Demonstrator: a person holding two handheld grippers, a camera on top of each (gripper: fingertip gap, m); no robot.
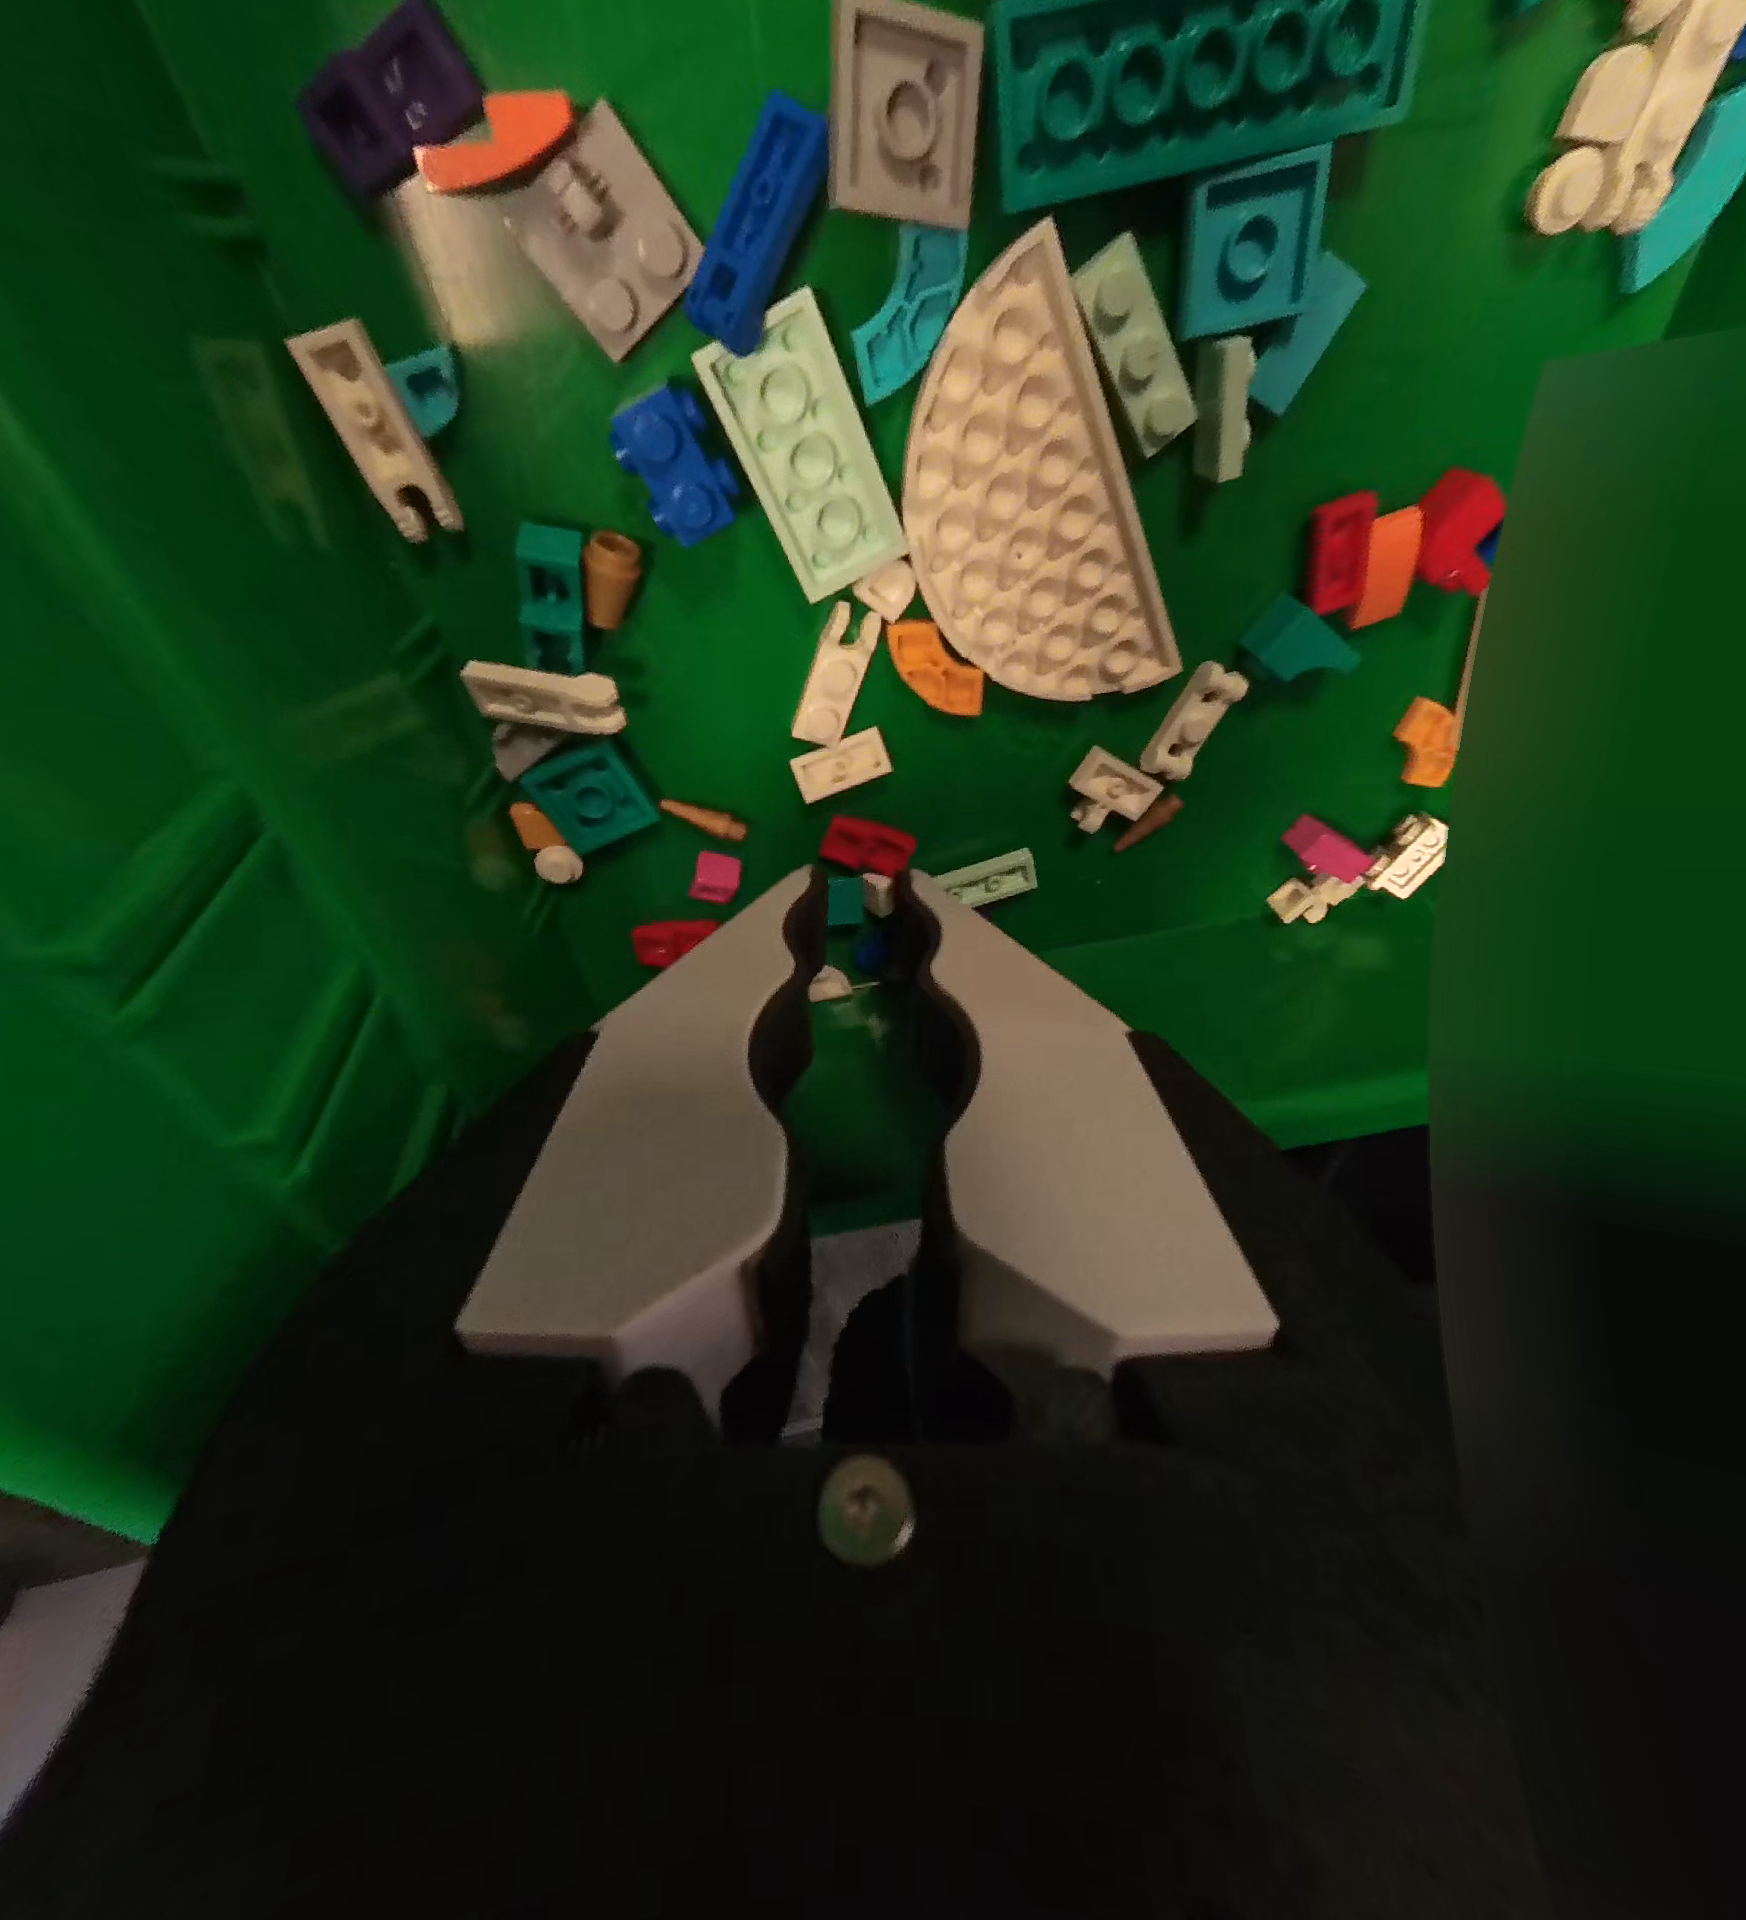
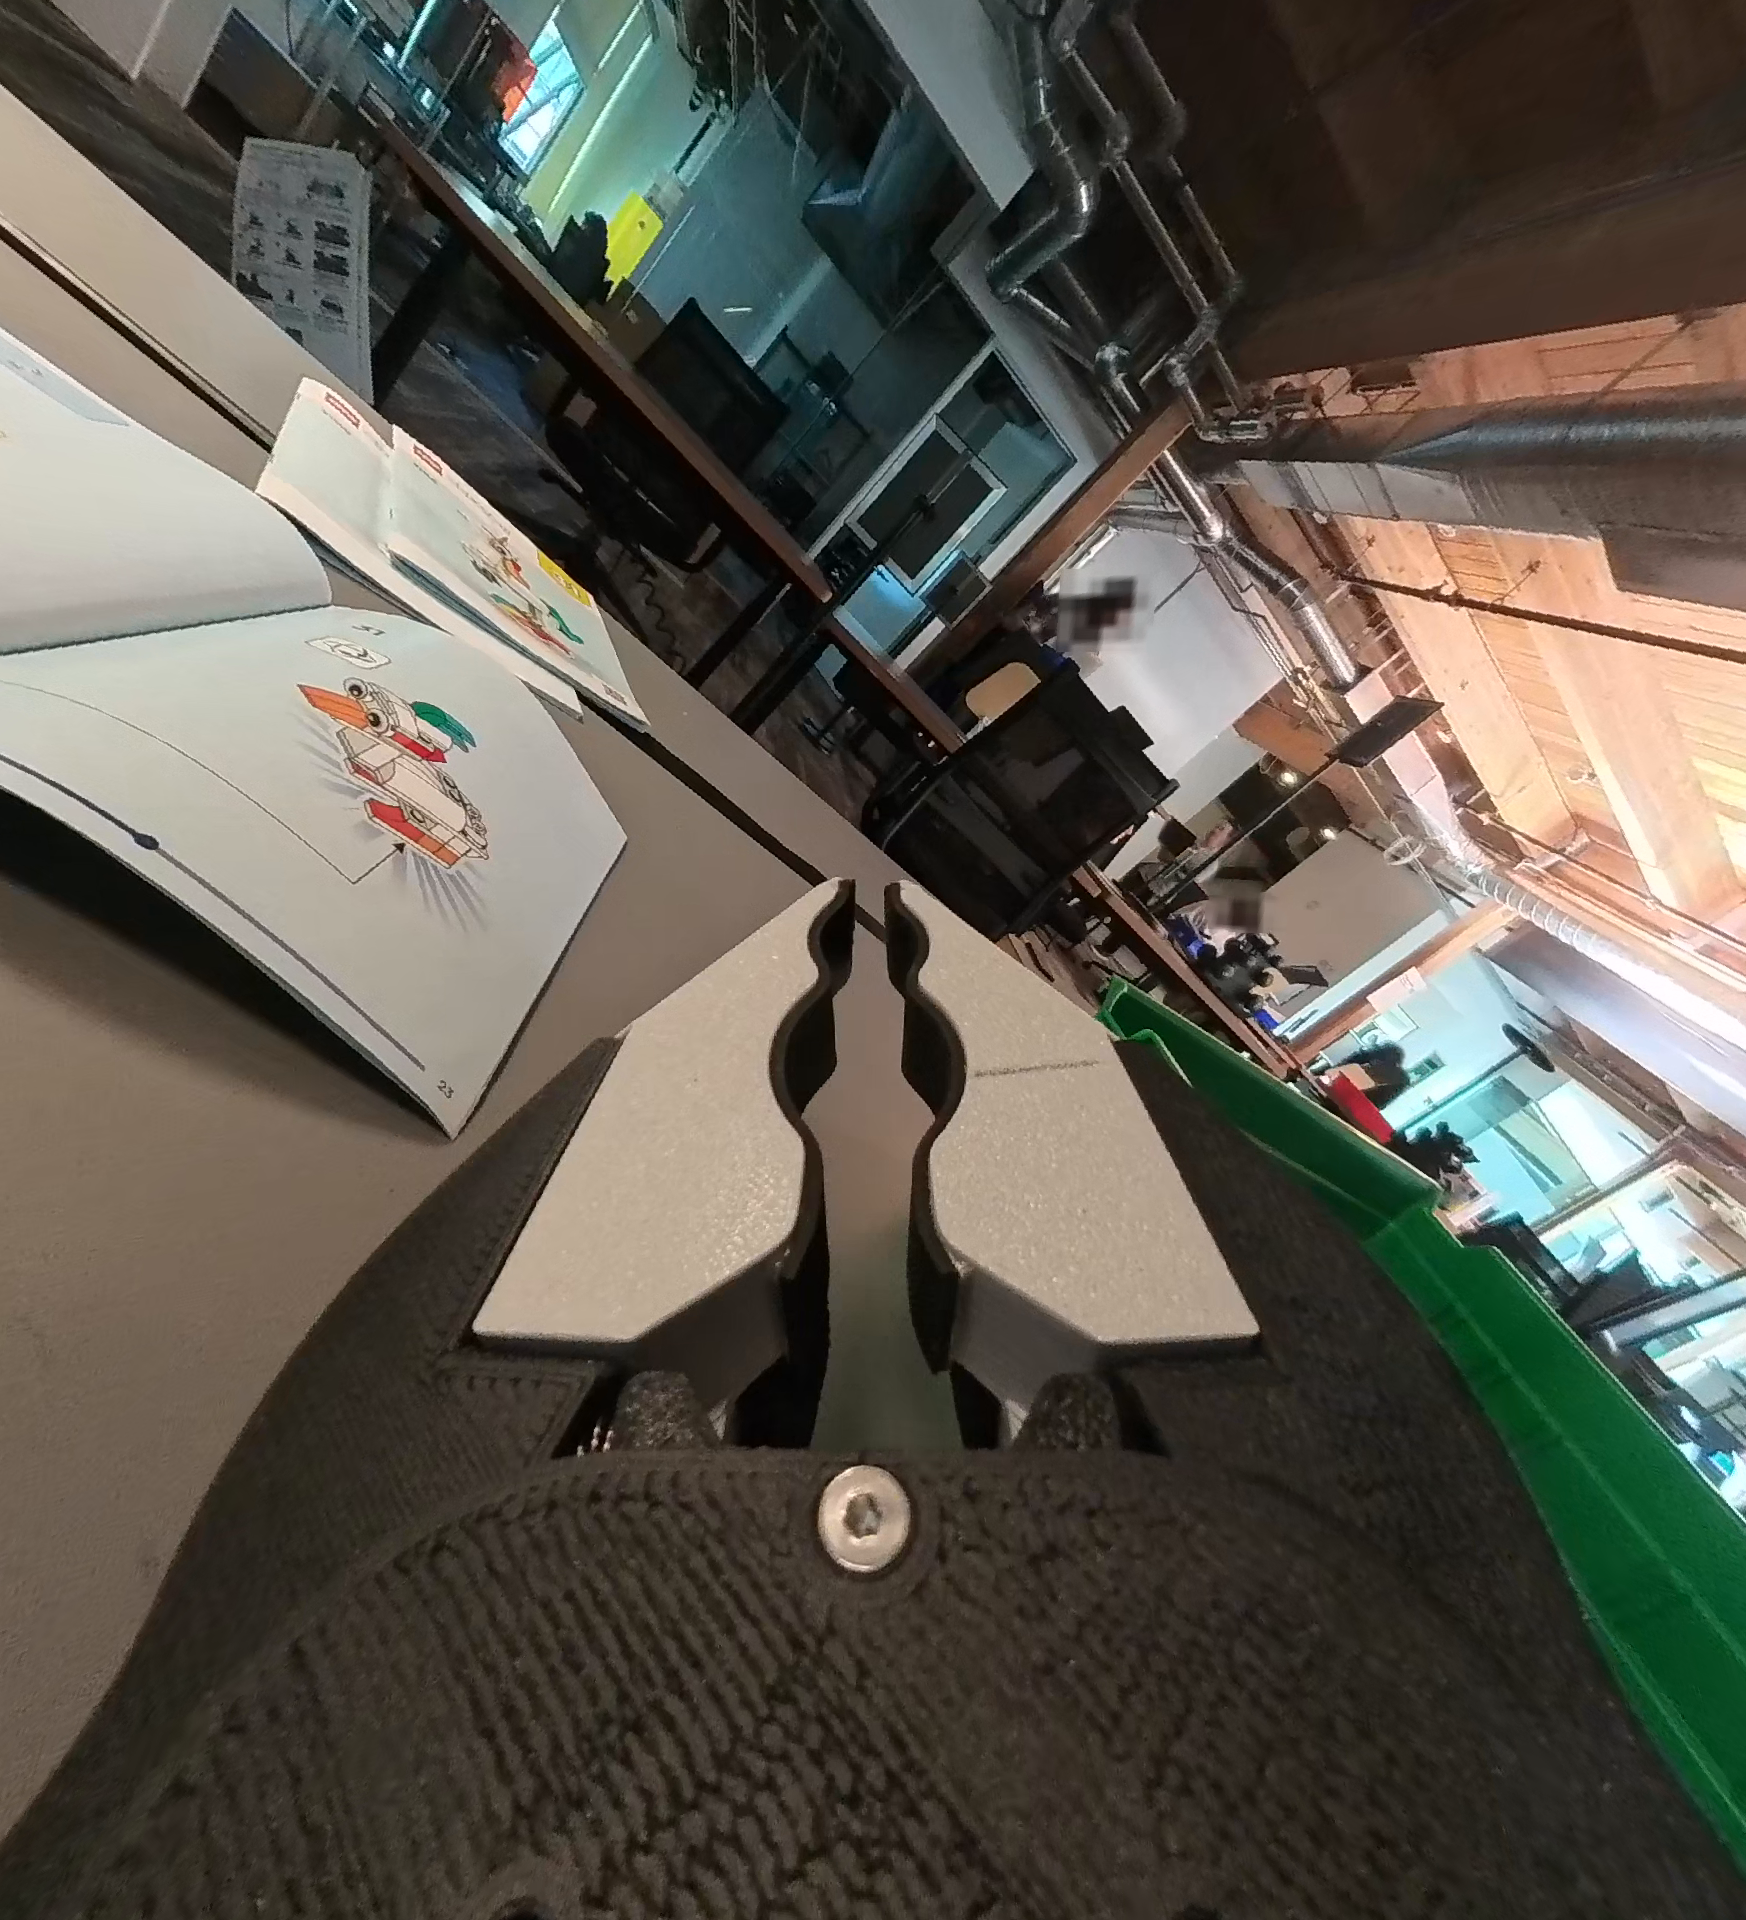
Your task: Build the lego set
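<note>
In the left wrist view, many loose lego pieces lie on the floor of a green bin (image 1: 173, 727). Among them are a white half-round plate (image 1: 1030, 488), a long teal plate (image 1: 1201, 94), a mint plate (image 1: 796, 442), a blue brick (image 1: 757, 223) and a red piece (image 1: 864, 840). My left gripper (image 1: 858, 888) hangs inside the bin above its near end, jaws a little apart and empty. A small teal piece (image 1: 844, 899) and a small white piece (image 1: 879, 894) show in the gap below the tips. My right gripper (image 2: 870, 894) lies tilted over the grey table (image 2: 121, 1299), jaws nearly together and empty.
An open instruction booklet (image 2: 329, 810) lies on the table left of the right gripper, with a second booklet (image 2: 453, 540) behind it. The green bin's rim (image 2: 1471, 1351) runs along the right. The bin's right wall (image 1: 1627, 935) stands close beside the left gripper. Desks and people are far behind. The grippers' ends are close to 75 centimeters from one another. The white half-round plate (image 1: 1030, 488) lies around 7 centimeters away from my left fingertips. It is some 9 centimeters from my left tips to the blue brick (image 1: 757, 223).
</note>
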